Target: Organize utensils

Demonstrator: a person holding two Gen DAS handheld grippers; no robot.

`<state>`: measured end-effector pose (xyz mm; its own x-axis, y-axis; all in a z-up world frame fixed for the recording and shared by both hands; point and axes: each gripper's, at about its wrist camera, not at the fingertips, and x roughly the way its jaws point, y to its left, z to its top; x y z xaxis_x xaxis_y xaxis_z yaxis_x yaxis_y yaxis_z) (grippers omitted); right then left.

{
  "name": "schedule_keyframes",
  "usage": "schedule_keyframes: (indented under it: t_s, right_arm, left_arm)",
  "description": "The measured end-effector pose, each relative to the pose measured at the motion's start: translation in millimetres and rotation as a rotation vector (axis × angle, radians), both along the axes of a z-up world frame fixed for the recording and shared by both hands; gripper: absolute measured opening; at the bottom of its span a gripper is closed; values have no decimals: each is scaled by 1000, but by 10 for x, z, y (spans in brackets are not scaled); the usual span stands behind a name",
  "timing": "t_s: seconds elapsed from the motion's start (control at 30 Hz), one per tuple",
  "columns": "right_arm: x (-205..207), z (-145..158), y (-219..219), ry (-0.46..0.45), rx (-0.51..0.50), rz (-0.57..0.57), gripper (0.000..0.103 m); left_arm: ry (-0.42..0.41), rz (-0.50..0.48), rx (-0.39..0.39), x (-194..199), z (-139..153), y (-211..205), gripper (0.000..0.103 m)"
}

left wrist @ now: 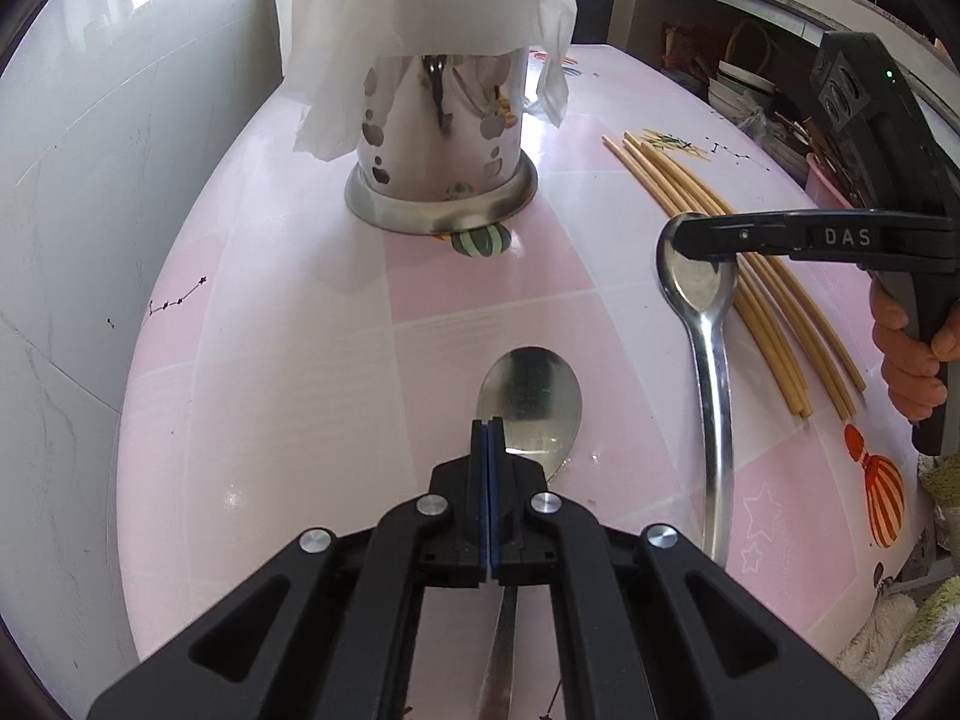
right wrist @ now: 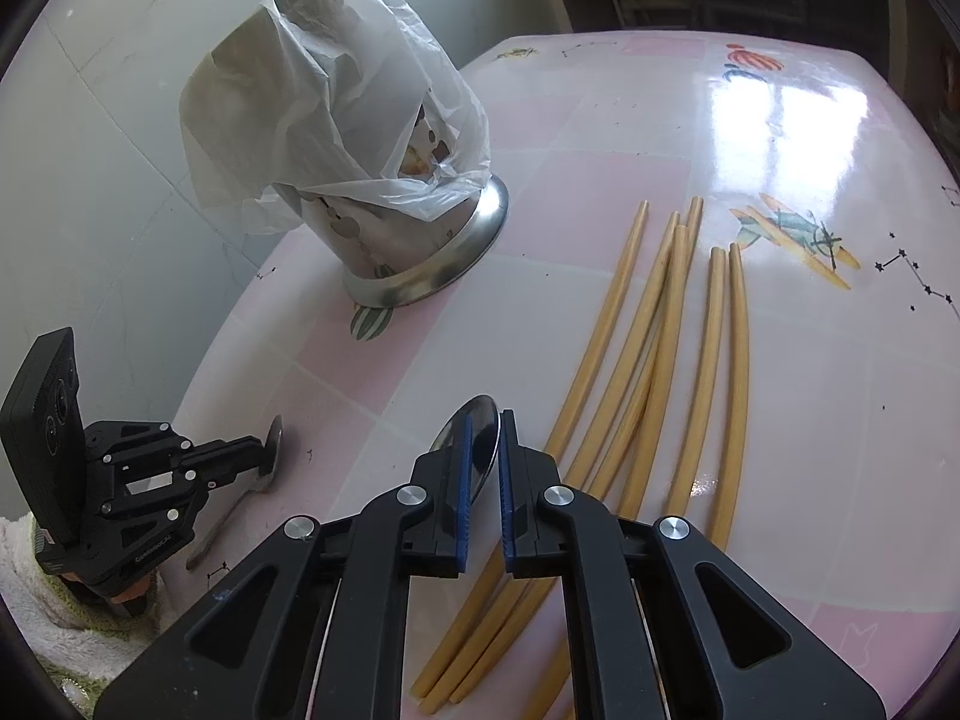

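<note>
Each gripper clamps a spoon by its bowl, ready for the holder near the table's back edge: left gripper [left wrist: 487, 427] pinches the near spoon [left wrist: 531, 402] tight; right gripper [right wrist: 483, 462] nips the other spoon [right wrist: 474, 432].

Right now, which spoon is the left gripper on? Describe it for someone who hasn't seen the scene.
Start at the bag-covered steel holder on the pink table. Two spoons lie nearer; the left gripper pinches the left spoon. The other spoon lies against the chopsticks.

A steel spoon [left wrist: 530, 402] lies flat, bowl toward twelve o'clock. A second spoon [left wrist: 702, 312] lies at two o'clock, beside yellow chopsticks [left wrist: 708, 204]. A bag-draped steel holder [left wrist: 441, 174] stands upright at twelve.
</note>
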<state>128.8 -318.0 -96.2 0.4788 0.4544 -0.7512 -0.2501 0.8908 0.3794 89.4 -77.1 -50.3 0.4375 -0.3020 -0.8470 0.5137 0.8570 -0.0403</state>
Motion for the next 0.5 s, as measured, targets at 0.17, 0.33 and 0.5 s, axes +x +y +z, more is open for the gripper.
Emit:
schedule_keyframes:
  t_s: [0.17,0.33,0.5]
  right_arm:
    - [6,-2,24,1,-10,7,8]
    - [16,0,45,5,-13,10,8]
    - [10,-5,70,9,-19,14,8]
  left_arm:
    - [-39,-95,-47,13,179,44,32]
    - [-22,-223,-71,184,240,-13,43]
    - [30,-315,-91,373,160,-87,43]
